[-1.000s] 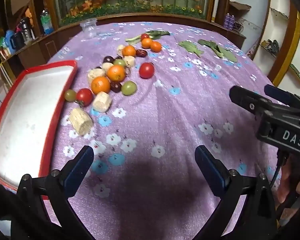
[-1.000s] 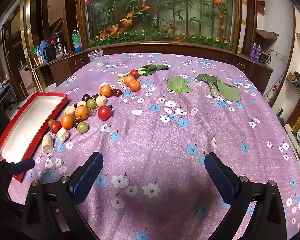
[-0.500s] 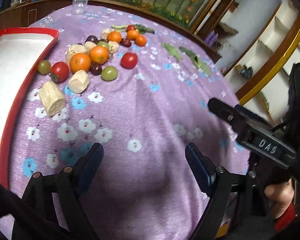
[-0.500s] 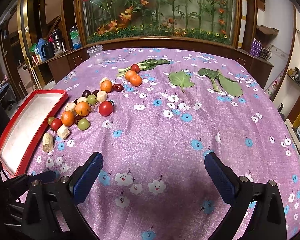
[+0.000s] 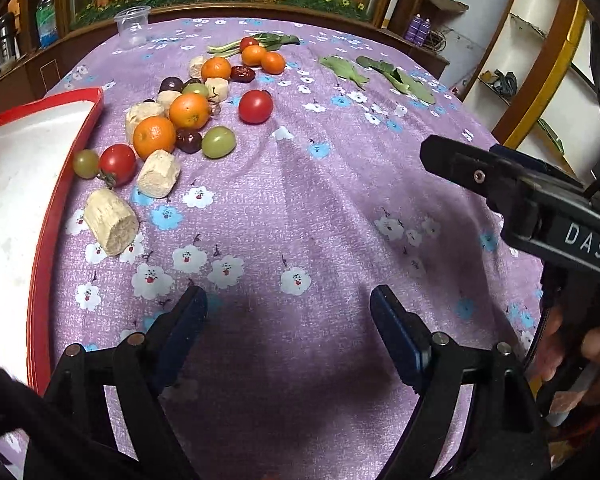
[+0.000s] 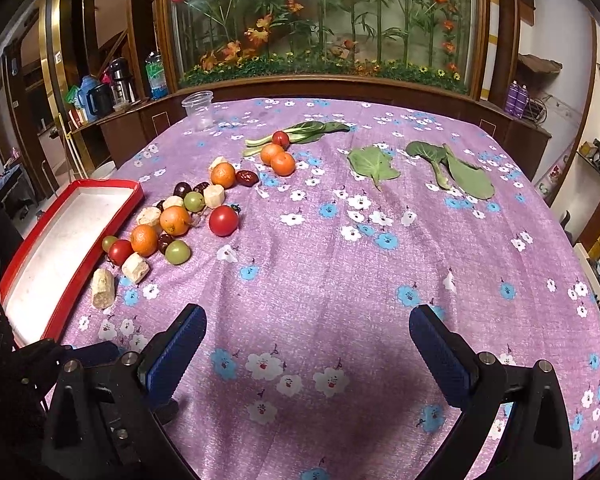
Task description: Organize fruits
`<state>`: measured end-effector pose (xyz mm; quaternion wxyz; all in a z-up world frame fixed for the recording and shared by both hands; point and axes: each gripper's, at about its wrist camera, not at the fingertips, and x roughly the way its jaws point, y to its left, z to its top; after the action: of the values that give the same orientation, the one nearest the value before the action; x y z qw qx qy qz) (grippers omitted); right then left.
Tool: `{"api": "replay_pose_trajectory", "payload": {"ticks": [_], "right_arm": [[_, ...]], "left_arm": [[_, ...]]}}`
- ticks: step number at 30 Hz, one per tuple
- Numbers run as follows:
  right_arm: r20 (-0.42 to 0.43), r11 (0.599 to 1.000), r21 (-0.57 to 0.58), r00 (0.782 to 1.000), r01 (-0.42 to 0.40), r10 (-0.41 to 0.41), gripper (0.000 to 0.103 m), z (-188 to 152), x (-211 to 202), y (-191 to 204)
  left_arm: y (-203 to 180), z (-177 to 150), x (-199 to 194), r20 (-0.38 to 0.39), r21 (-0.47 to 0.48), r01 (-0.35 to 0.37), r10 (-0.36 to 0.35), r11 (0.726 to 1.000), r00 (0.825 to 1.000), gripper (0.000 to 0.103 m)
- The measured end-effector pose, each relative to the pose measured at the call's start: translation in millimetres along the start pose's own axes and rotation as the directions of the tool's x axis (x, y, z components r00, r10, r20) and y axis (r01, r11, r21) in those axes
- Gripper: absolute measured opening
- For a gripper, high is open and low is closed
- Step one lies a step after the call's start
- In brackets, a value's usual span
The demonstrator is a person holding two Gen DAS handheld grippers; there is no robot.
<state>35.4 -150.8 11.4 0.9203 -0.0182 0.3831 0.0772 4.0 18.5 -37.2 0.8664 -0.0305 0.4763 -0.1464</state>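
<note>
A pile of fruit lies on the purple flowered tablecloth [image 5: 300,208]: oranges [image 5: 154,137] [image 6: 175,220], red tomatoes [image 5: 255,106] [image 6: 223,220], green grapes [image 5: 218,142], dark plums and pale sugarcane chunks [image 5: 111,221] [image 6: 102,288]. A red-rimmed white tray [image 5: 72,148] [image 6: 112,228] lies just left of the pile. My left gripper [image 5: 288,332] is open and empty, above bare cloth in front of the fruit. My right gripper [image 6: 308,344] is open and empty, nearer the table's front; it shows from the side in the left wrist view [image 5: 500,184].
Green leaves [image 6: 374,164] [image 6: 452,168] lie at the back right of the table. A leafy stalk with two oranges and a tomato [image 6: 280,148] lies at the back. A clear plastic cup [image 6: 198,110] stands at the far left corner. Wooden cabinets and a plant display surround the table.
My left gripper has swung and tilted, then come back level, closer to the fruit pile. My right gripper has barely moved. Both stay open.
</note>
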Motion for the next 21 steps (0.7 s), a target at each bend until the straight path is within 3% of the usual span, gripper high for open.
{"api": "replay_pose_trajectory", "payload": {"ticks": [10,16,21], "right_arm": [[0.016,0.999,-0.013,0.999,-0.029,0.030,0.102,2.4,-1.0,5.3],[0.012,0.999,-0.010,0.999,-0.046,0.046,0.102,3.7,0.6,3.8],[0.014,0.998,-0.005,0.998,-0.055,0.055,0.102,5.6,0.7,2.9]], "left_arm": [[3.1,4.3,2.9,0.002,0.027,-0.031,0.031,0.999,1.000,0.084],[3.2,8.6,-7.6,0.072,0.023,-0.026,0.025,0.999,0.997,0.084],[3.8,14.5,-11.2,0.098,0.031,-0.068,0.065,0.997,0.993,0.084]]}}
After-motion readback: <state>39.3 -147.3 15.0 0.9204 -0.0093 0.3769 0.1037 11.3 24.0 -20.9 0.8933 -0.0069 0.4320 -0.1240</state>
